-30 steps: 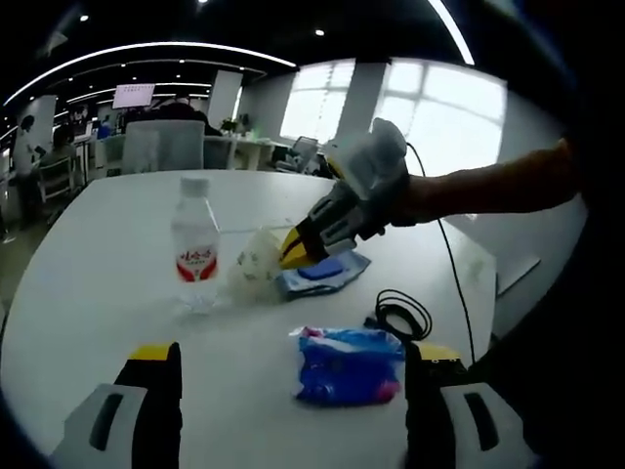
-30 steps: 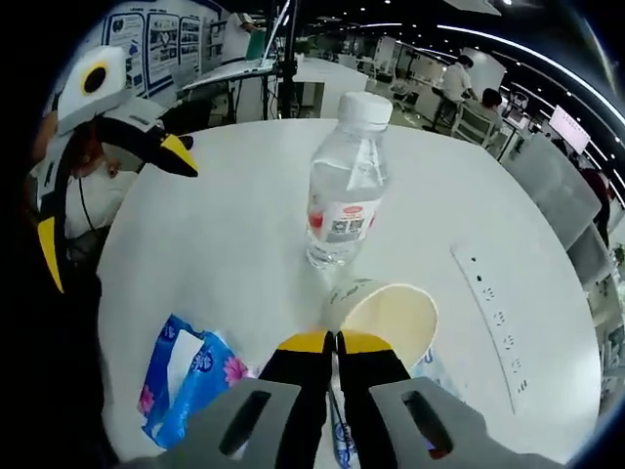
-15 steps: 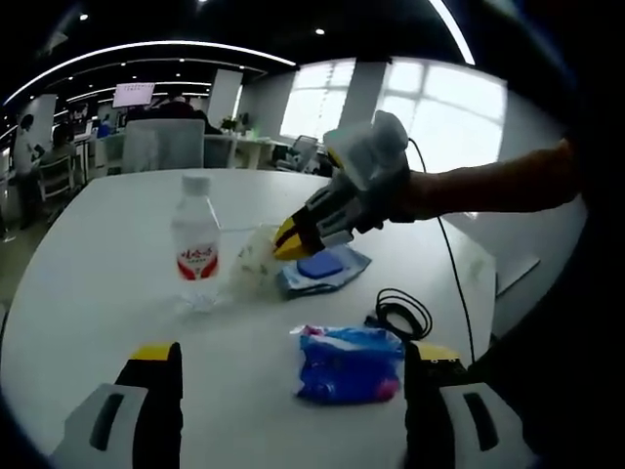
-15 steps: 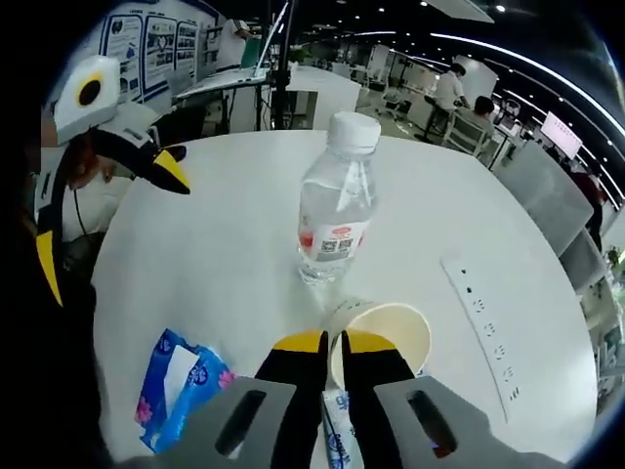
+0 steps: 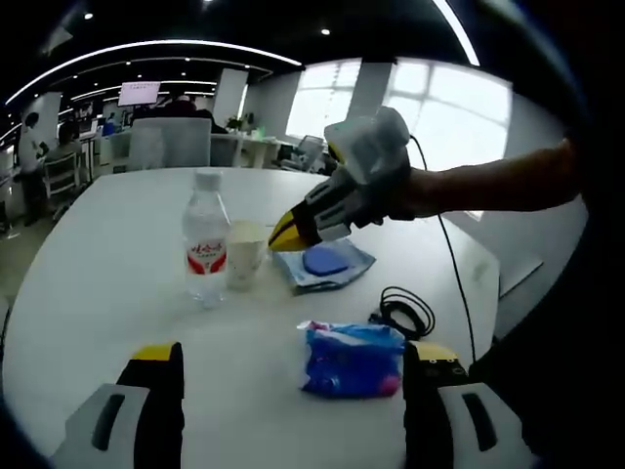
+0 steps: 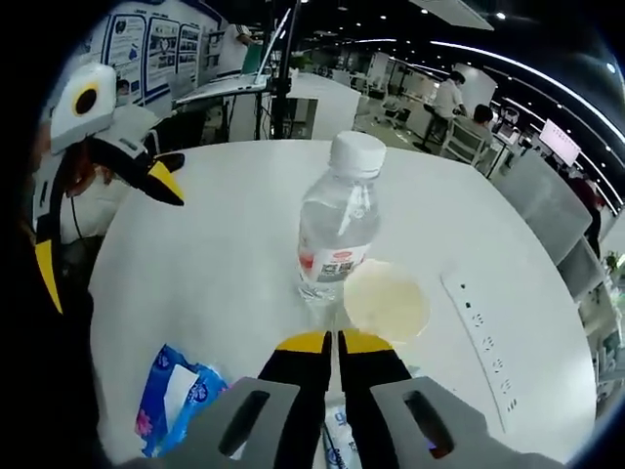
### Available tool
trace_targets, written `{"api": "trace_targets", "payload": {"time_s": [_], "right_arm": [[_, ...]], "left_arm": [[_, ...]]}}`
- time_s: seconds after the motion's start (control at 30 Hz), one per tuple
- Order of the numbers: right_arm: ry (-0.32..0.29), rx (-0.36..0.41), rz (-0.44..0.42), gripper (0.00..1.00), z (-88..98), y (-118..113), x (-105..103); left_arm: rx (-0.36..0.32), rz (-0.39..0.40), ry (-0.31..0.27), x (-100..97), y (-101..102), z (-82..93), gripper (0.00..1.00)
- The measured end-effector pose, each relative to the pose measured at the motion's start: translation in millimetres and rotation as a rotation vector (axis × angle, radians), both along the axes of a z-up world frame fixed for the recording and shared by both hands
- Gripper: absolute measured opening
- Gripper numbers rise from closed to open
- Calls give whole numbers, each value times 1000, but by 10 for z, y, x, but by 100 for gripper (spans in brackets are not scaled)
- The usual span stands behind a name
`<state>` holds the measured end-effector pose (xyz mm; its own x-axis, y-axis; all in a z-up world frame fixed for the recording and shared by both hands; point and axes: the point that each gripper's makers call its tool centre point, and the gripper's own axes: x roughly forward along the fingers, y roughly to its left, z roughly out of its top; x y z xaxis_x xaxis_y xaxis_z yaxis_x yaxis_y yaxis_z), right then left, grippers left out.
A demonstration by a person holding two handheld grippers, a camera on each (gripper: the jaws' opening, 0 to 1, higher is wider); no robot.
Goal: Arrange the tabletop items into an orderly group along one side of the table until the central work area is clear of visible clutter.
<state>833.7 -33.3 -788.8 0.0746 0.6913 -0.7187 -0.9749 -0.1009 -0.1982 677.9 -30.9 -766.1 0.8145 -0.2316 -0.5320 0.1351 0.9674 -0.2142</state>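
A clear water bottle [image 5: 206, 251] with a red label stands on the white table [image 5: 98, 244], and a paper cup [image 5: 244, 252] stands upright right beside it. My right gripper [image 5: 281, 234] reaches in from the right, jaws shut, with its yellow tips at the cup's rim. In the right gripper view the shut right gripper [image 6: 333, 341] sits just short of the cup [image 6: 384, 301] and bottle [image 6: 337, 239]. My left gripper [image 5: 293, 366] hangs wide open over the near table, with nothing between its jaws, just behind a blue wipes pack [image 5: 352, 360].
A flat blue pouch [image 5: 327, 264] lies behind the right gripper. A coiled black cable [image 5: 405, 313] lies at the table's right edge. A white power strip [image 6: 488, 357] lies beyond the cup. The left gripper [image 6: 103, 230] and the wipes pack [image 6: 176, 401] show left.
The cup, lying tipped a second ago, now stands upright next to the bottle. My right gripper rose and shifted left with it. The left gripper stayed open and still.
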Motion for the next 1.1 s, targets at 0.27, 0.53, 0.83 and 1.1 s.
{"api": "trace_targets", "payload": {"time_s": [0.27, 0.53, 0.83, 1.1], "right_arm": [[-6, 106, -191, 16, 183, -34, 359], [108, 198, -420, 22, 211, -69, 712], [236, 228, -531, 16, 46, -18, 787], [306, 222, -581, 9, -71, 41, 739]], "left_arm": [[3, -2, -8, 3, -2, 14, 92], [10, -18, -34, 61, -69, 118, 95], [23, -32, -37, 76, -104, 148, 97], [29, -32, -28, 73, -86, 139, 97]]}}
